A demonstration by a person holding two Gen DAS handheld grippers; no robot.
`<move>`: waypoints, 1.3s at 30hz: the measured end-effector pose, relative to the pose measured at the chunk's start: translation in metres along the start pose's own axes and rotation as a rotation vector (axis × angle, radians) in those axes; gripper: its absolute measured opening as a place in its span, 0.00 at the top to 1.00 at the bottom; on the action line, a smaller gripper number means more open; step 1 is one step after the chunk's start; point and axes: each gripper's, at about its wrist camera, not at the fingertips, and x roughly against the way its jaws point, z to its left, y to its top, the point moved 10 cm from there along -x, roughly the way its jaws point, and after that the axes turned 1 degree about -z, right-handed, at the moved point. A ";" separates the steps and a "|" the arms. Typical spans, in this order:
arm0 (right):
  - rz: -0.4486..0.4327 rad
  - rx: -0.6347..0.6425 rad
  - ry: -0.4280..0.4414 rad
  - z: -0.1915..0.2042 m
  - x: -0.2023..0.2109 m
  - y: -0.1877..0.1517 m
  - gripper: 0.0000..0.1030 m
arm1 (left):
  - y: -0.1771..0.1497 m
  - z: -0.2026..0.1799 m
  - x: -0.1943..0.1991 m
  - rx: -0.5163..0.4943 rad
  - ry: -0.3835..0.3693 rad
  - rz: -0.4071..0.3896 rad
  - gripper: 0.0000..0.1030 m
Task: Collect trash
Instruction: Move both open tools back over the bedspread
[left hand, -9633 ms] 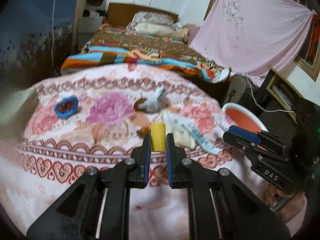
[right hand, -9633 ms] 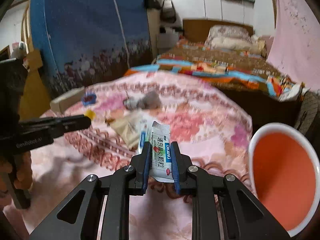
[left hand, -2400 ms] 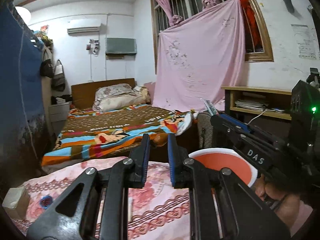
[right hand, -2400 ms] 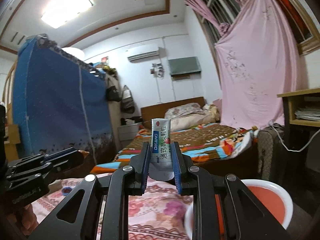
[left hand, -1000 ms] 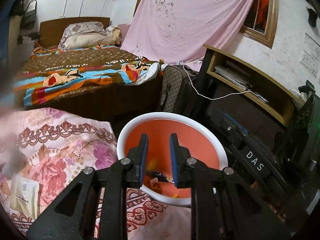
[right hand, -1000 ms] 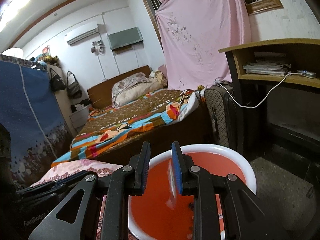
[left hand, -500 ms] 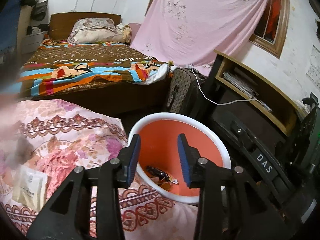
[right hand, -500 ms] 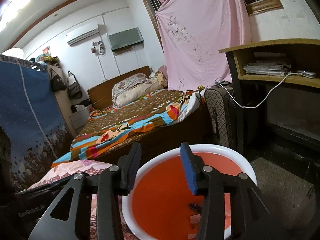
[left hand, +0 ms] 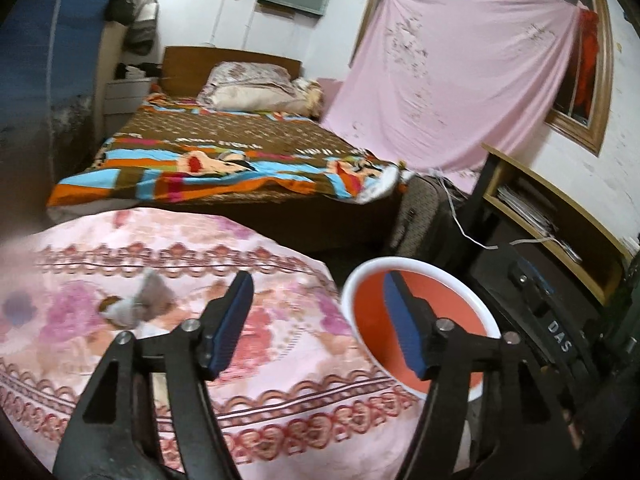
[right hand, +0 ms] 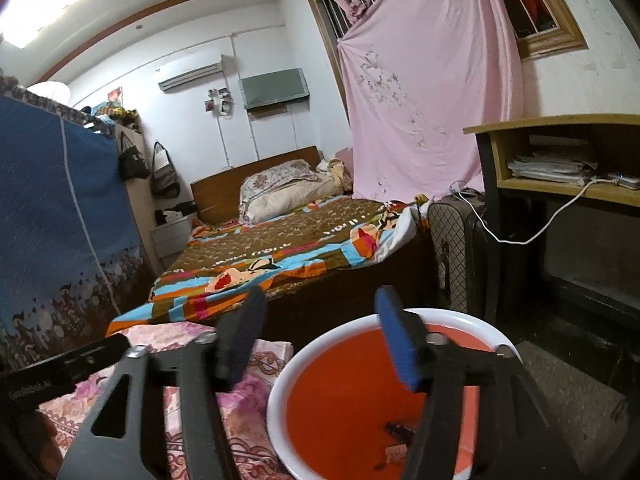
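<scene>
An orange basin with a white rim (left hand: 362, 276) stands beside the table with the pink floral cloth (left hand: 280, 360). Over the cloth's right edge and the basin hangs my left gripper (left hand: 316, 304); its jaws are opening and nothing is between them. My right gripper (right hand: 320, 324) hovers above the basin rim (right hand: 448, 314), jaws also opening and empty. Small trash pieces (right hand: 398, 432) lie on the basin's bottom. A crumpled grey tissue (left hand: 136, 300) rests on the cloth to the left. The right gripper's body (left hand: 552, 332) shows at the right edge.
Behind the table is a bed with a striped blanket (left hand: 224, 160). A checked suitcase (right hand: 452, 252) and a wooden shelf desk (right hand: 560, 160) with a white cable stand right of the basin. A blue cover (right hand: 60, 220) fills the left side.
Both grippers' jaws have spread wide, and the pieces seen dropping from them are gone from between the fingers. The left view has swung left, from the basin towards the table.
</scene>
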 end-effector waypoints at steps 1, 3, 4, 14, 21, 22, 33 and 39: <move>-0.009 0.003 0.007 0.003 0.001 0.001 0.32 | 0.001 0.005 0.004 0.005 0.011 -0.012 0.44; -0.024 0.009 0.019 0.009 0.004 0.004 0.31 | 0.003 0.014 0.012 0.010 0.033 -0.035 0.42; -0.032 0.014 0.024 0.012 0.005 0.005 0.29 | 0.004 0.020 0.018 0.010 0.050 -0.054 0.38; -0.125 0.068 0.085 0.048 0.020 0.011 0.00 | 0.009 0.065 0.068 0.039 0.189 -0.233 0.11; -0.190 0.101 0.190 0.083 0.037 0.013 0.00 | 0.006 0.091 0.099 0.037 0.279 -0.297 0.11; -0.199 0.113 0.205 0.090 0.039 0.012 0.00 | 0.005 0.096 0.105 0.040 0.297 -0.312 0.11; -0.236 0.200 0.327 0.142 0.058 -0.001 0.00 | -0.009 0.138 0.150 0.025 0.423 -0.375 0.11; -0.237 0.267 0.385 0.172 0.065 -0.013 0.00 | -0.013 0.159 0.170 0.019 0.468 -0.398 0.11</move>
